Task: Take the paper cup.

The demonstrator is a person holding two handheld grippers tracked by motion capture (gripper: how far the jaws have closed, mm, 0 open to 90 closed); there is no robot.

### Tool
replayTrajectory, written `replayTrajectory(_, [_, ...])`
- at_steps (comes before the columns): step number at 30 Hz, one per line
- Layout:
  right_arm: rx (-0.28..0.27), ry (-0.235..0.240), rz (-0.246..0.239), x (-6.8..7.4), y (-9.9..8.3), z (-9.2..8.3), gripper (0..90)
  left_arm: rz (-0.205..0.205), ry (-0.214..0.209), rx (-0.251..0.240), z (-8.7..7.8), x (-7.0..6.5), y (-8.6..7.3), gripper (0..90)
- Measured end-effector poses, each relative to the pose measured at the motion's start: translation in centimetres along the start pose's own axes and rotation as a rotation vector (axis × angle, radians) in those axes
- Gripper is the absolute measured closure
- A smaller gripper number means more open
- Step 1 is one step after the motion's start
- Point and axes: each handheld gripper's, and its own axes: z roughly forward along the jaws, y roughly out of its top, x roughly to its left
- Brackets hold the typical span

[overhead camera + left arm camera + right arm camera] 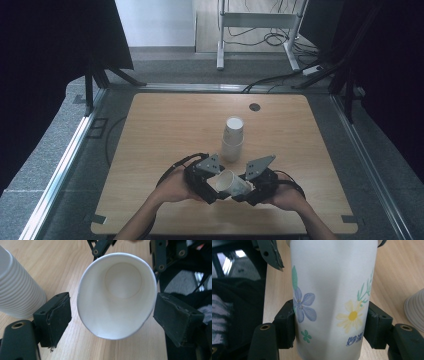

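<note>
The flowered paper cup [234, 183] lay on its side above the surface [160, 135], its base end clamped in the right tongs [248, 189], its mouth between the parted left tongs [212, 186].

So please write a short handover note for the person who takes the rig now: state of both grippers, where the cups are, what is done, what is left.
Right gripper: shut on the flowered paper cup, which lies on its side above the table.
Left gripper: open, pads either side of the cup's rim with a gap on both sides.
Stack of cups: upright mid-table, just beyond the grippers.
Done: one cup is apart from the stack and in hand.
Left: probably to set this cup down or onto the stack; I cannot tell which.
</note>
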Motion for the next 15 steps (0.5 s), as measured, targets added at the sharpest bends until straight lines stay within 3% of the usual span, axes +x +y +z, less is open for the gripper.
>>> replayTrajectory(6, [-0.079, 0.002, 0.021, -0.1, -0.6, -0.3, 36.4, -0.017, -0.007, -0.062, -0.2, 0.1, 0.0, 14.7])
replayTrajectory(15, [-0.147, 0.003, 0.026, 0.0, -1.4, 0.0, 36.4, -0.018, -0.013, -0.090, 0.1, 0.1, 0.1, 15.3])
